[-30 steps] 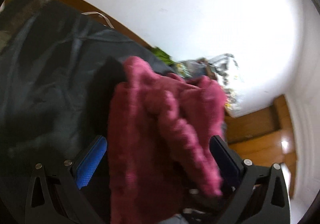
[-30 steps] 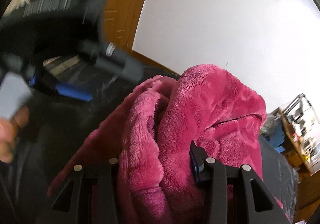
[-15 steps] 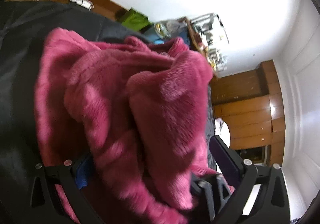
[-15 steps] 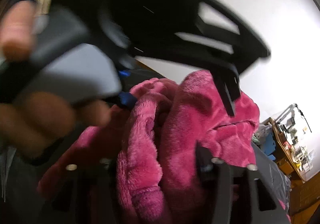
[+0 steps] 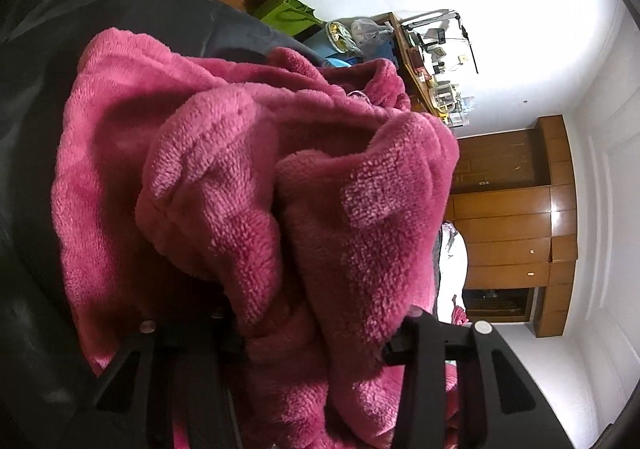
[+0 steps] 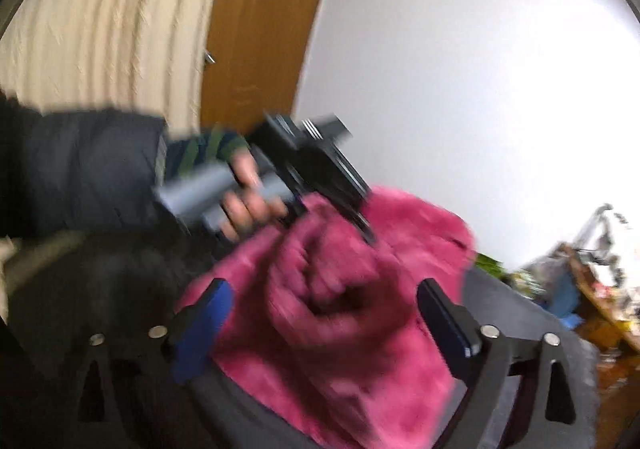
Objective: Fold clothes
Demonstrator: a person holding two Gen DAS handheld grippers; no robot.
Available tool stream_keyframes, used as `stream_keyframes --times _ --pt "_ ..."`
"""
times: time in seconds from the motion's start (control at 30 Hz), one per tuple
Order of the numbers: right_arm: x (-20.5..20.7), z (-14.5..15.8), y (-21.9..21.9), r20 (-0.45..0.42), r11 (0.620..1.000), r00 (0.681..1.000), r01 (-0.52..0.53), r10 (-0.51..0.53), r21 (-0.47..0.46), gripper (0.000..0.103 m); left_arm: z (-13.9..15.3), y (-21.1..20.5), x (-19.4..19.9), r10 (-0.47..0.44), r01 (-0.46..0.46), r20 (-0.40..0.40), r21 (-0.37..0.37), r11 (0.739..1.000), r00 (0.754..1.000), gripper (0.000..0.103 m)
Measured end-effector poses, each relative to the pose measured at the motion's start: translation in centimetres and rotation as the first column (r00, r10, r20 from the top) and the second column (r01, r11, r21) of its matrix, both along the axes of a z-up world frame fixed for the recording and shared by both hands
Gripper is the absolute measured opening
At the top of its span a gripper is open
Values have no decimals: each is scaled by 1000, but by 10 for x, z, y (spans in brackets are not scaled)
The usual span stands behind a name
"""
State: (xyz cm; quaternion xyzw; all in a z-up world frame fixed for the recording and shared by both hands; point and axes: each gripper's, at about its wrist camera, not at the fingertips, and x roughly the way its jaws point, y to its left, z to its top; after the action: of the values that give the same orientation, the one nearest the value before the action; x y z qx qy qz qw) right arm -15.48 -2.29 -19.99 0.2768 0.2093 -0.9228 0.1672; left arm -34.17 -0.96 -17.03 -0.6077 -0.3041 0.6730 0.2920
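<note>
- Dark bedcover (image 5: 36, 97) carries everything, white wall behind.
- Left tongs (image 5: 316, 333) are clamped on the pink fleece garment (image 5: 224, 185), bunched in thick plush folds mid-bed.
- Right tongs (image 6: 324, 305) stand apart, garment between them.

You see a deep pink fleece garment (image 5: 248, 185) | it lies on a dark grey cover (image 5: 36, 61) | your right gripper (image 6: 320, 313) is black with blue pads (image 6: 208, 313) | your cuff (image 6: 208, 149) has green and navy stripes | green bag (image 5: 286, 11)
</note>
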Motion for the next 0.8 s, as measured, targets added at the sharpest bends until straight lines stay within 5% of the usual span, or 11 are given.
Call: stream_keyframes --times 0.17,0.3,0.37,0.43,0.47,0.5,0.67,0.8 --pt "-9 -37 5 27 989 997 75 -79 127 97 2 3 0 -8 8 -13 -9 1000 1000 48" --pt "-27 -60 8 1 971 1000 17 -18 238 97 5 10 -1 -10 10 -22 -17 1000 1000 48" --pt "-36 -65 2 16 975 1000 6 -10 224 96 8 12 -4 -4 3 -30 -19 1000 1000 46" --pt "-50 -59 -6 31 983 1000 0 -6 183 84 15 6 -2 9 -10 -51 -15 1000 999 43" --pt "-53 -50 -10 27 986 1000 5 -9 165 61 19 2 -2 20 -21 -65 -11 1000 998 42" --pt "-54 -42 -13 20 989 1000 9 -12 149 53 26 -4 -4 37 -37 -82 1 999 996 42" --pt "-60 -14 -30 24 998 1000 6 -7 63 46 51 -39 -5 79 -76 -145 24 997 986 40" --pt "-59 -18 -63 24 994 998 -53 51 91 46 49 -70 -3 113 -111 -150 23 994 982 40"
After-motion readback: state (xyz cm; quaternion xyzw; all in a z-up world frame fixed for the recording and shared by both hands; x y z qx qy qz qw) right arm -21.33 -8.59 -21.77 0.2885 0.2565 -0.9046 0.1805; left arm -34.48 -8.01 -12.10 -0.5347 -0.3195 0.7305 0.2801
